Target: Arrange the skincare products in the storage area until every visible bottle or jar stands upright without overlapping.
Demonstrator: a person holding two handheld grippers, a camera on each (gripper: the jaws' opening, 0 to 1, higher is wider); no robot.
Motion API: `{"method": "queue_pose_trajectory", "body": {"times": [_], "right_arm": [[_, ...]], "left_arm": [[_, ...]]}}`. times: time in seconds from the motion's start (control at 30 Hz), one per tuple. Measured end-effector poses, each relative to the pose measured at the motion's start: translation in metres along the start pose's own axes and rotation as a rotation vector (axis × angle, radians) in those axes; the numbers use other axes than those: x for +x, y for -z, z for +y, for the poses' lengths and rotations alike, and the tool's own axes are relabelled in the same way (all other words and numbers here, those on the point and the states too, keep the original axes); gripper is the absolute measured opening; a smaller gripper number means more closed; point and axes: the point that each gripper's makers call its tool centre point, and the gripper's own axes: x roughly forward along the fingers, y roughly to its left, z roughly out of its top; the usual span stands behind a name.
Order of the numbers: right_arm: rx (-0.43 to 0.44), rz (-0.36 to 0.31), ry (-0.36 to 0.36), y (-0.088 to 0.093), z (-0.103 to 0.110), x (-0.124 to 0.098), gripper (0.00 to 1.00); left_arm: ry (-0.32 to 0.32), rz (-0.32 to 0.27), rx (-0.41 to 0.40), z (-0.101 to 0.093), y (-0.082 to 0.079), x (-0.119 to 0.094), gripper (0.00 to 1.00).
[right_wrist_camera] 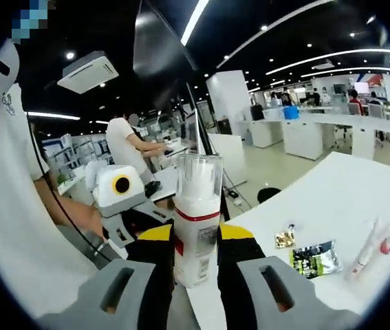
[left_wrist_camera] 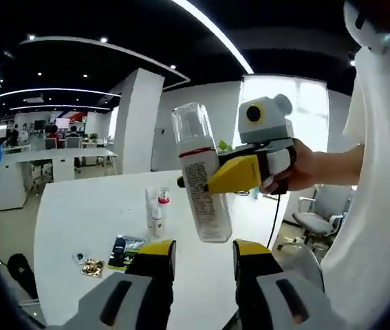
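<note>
A white bottle point(left_wrist_camera: 201, 175) with a clear cap and a red band is held up in the air over the white table point(left_wrist_camera: 78, 220), slightly tilted. My right gripper point(left_wrist_camera: 232, 175) comes in from the right and is shut on its middle. In the right gripper view the same bottle point(right_wrist_camera: 196, 227) stands between my right gripper's point(right_wrist_camera: 196, 237) yellow-tipped jaws. My left gripper point(left_wrist_camera: 205, 251) is open just below and in front of the bottle, holding nothing. Two small bottles point(left_wrist_camera: 157, 210) stand on the table; in the right gripper view they appear as slim tubes point(right_wrist_camera: 372, 249) near the right edge.
A dark sachet point(left_wrist_camera: 124, 251) and a small gold packet point(left_wrist_camera: 91, 267) lie on the table near its front edge, also seen as the sachet point(right_wrist_camera: 316, 259) and packet point(right_wrist_camera: 284, 238). An office chair point(left_wrist_camera: 311, 220) stands beyond the table. A person point(right_wrist_camera: 129, 144) sits at a desk behind.
</note>
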Motion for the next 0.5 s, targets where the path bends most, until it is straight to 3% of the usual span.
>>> {"method": "queue_pose_trajectory", "body": {"times": [0.07,0.2,0.3,0.5], "right_arm": [[0.000,-0.014,0.024,0.000,-0.004,-0.002,0.21],[0.008,-0.030,0.080,0.004,-0.019,-0.008,0.21],[0.008,-0.044,0.121,0.009,-0.031,-0.013,0.21],[-0.009,-0.036,0.188,0.026,-0.055,-0.022,0.21]], "left_arm": [[-0.065,0.058,0.056,0.011,0.019,-0.002,0.38],[-0.134,0.197,0.146,0.022,0.064,-0.007,0.38],[-0.189,0.264,0.215,0.031,0.089,-0.011,0.38],[-0.246,0.300,0.225,0.042,0.115,-0.015,0.38]]}}
